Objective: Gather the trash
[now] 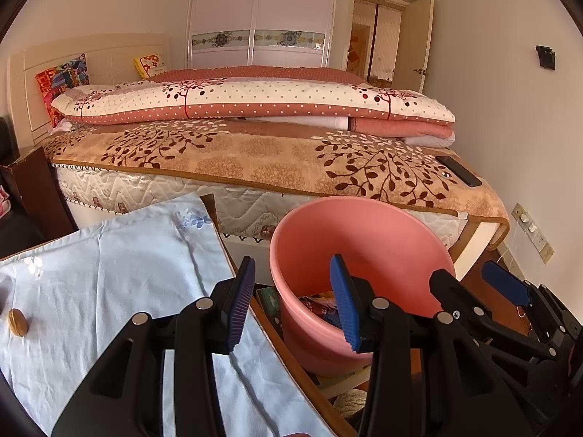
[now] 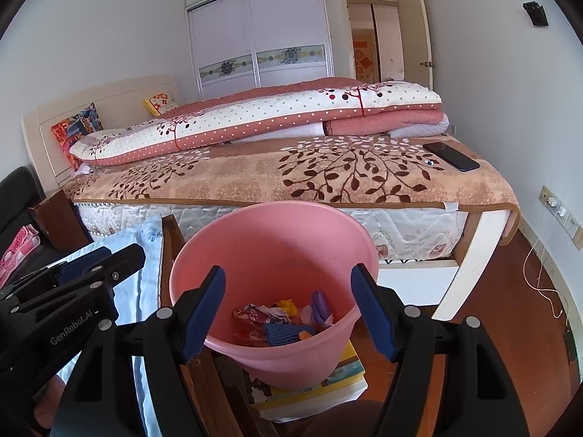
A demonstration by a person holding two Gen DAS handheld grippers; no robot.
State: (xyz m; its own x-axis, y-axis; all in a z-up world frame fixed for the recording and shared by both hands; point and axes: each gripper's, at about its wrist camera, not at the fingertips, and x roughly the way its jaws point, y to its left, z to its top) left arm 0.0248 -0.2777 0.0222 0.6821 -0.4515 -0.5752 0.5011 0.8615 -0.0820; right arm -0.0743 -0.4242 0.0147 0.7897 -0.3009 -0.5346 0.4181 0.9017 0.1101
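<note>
A pink plastic bucket (image 1: 397, 240) stands beside the table, on a box; it also shows in the right wrist view (image 2: 277, 240). Crumpled colourful wrappers and scraps (image 2: 288, 322) lie in its bottom. My left gripper (image 1: 295, 302) is open and empty, over the table's right edge and the bucket's left rim. My right gripper (image 2: 288, 313) is open and empty, hovering above the bucket's mouth; it shows at the right in the left wrist view (image 1: 470, 284). A small brown oval piece (image 1: 17, 322) lies on the light blue cloth (image 1: 120, 284) at the far left.
A wooden table (image 1: 313, 386) under the cloth is at the left. The bed (image 2: 291, 178) with folded quilts runs across the back, with a black phone (image 2: 452, 156) on its right end. A white cable (image 2: 539, 280) trails on the floor at the right.
</note>
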